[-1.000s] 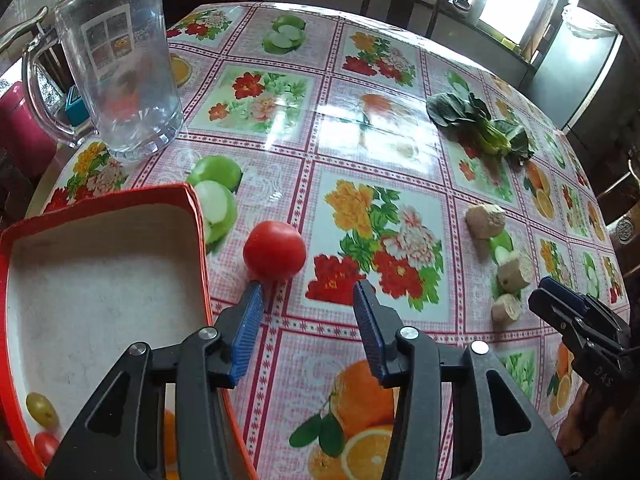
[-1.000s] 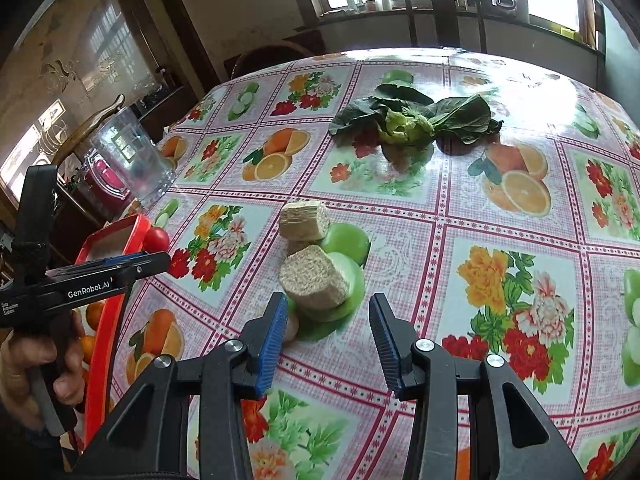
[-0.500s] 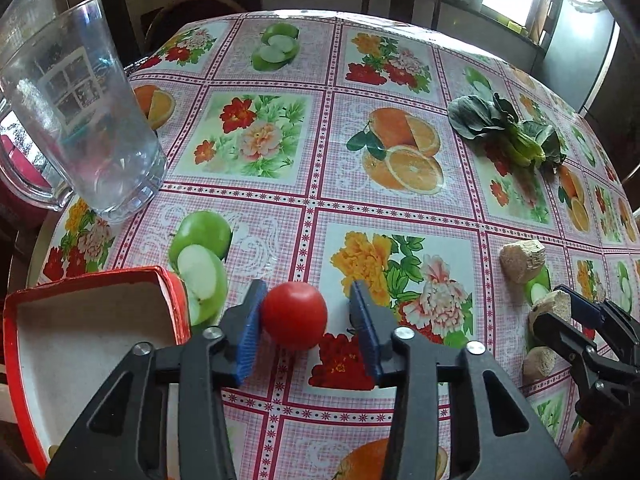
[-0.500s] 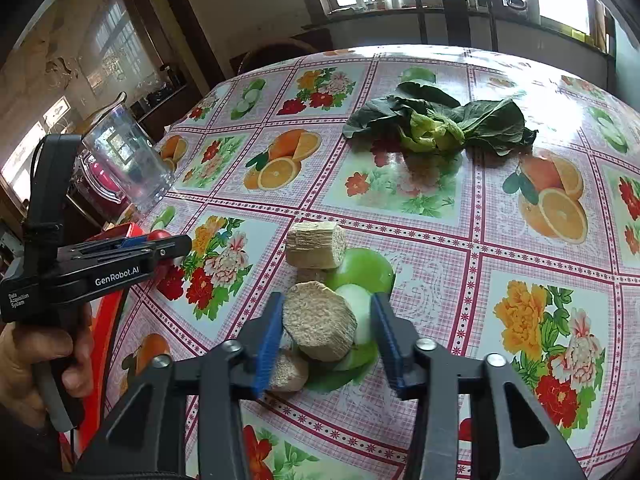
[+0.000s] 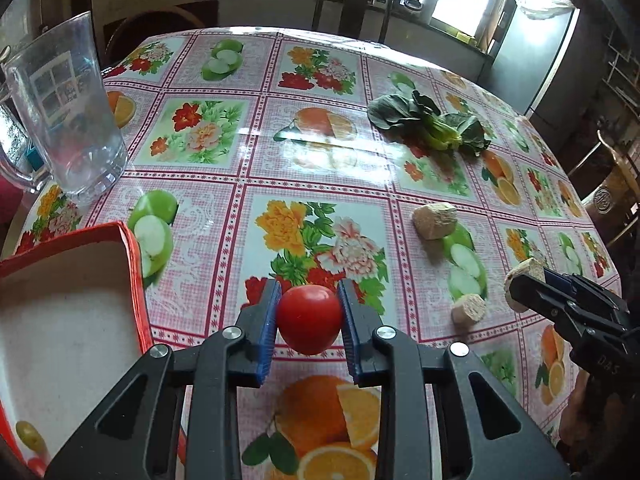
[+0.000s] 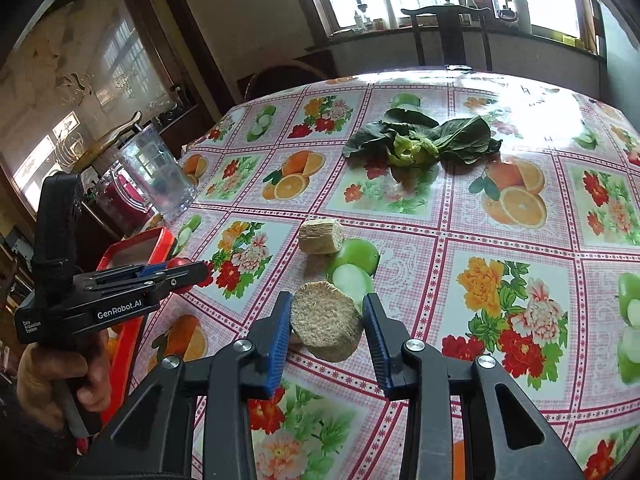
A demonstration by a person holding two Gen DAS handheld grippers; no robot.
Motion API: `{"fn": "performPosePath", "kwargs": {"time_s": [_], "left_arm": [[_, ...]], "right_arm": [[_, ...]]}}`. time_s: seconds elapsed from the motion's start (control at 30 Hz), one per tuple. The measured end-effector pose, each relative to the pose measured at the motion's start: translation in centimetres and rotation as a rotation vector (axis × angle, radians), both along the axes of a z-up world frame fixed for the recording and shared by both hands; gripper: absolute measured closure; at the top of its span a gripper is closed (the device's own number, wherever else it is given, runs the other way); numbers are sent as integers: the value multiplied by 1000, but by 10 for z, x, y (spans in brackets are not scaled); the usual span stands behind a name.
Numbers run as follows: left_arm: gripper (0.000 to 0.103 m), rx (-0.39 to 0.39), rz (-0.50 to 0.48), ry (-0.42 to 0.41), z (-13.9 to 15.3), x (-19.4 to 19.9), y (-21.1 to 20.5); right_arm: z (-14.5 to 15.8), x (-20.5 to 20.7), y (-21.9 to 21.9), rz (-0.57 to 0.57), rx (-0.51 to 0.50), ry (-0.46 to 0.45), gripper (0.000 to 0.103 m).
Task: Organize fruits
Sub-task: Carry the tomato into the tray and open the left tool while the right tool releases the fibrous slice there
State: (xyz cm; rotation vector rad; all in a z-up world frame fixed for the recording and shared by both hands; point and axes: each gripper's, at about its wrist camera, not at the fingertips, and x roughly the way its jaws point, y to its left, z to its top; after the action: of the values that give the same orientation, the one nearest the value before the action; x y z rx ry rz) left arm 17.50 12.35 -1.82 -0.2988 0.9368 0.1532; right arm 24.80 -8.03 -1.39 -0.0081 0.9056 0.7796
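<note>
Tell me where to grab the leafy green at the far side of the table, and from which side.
Grip the leafy green at its pale, bunched stem base, probably coming from above with one finger on each side. The dark leaves fan out flat and limp on the tablecloth, so they would likely slip or tear; the base looks like the thickest, firmest part.

Left gripper point(image 6: 182, 274), side of black body, white print: "GenRobot.AI" | same body, rear corner, small white print: "Data Acquisition System" | right gripper point(image 5: 524, 286), black body near the handle, raised letters: "DAS" | no other lettering was legible.
</note>
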Motion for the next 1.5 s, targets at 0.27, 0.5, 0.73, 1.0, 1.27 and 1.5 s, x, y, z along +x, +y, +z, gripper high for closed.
{"fn": "performPosePath", "kwargs": {"time_s": [0.27, 0.5, 0.73, 1.0, 1.27, 1.5], "left_arm": [[77, -30, -1, -68, 25, -41, -13], [77, -48, 17, -106, 38, -77, -15], [77, -50, 38, -127, 46, -107, -10], [77, -44, 65, -147, 52, -135, -1], [77, -50, 101, -156, 52, -157, 14], [77, -60, 135, -163, 50, -173, 32]], "right_arm": [[13, -30, -5, 27, 31, -3, 67], [21, -58, 1, 60, 41, -3, 67], [31, -84, 12, 97, 41, -14, 67], [38, -104, 28, 136, 36, -27, 67], [41, -120, 48, 173, 25, -33, 67], [42, -133, 69, 210, 15, -40, 67]]}}
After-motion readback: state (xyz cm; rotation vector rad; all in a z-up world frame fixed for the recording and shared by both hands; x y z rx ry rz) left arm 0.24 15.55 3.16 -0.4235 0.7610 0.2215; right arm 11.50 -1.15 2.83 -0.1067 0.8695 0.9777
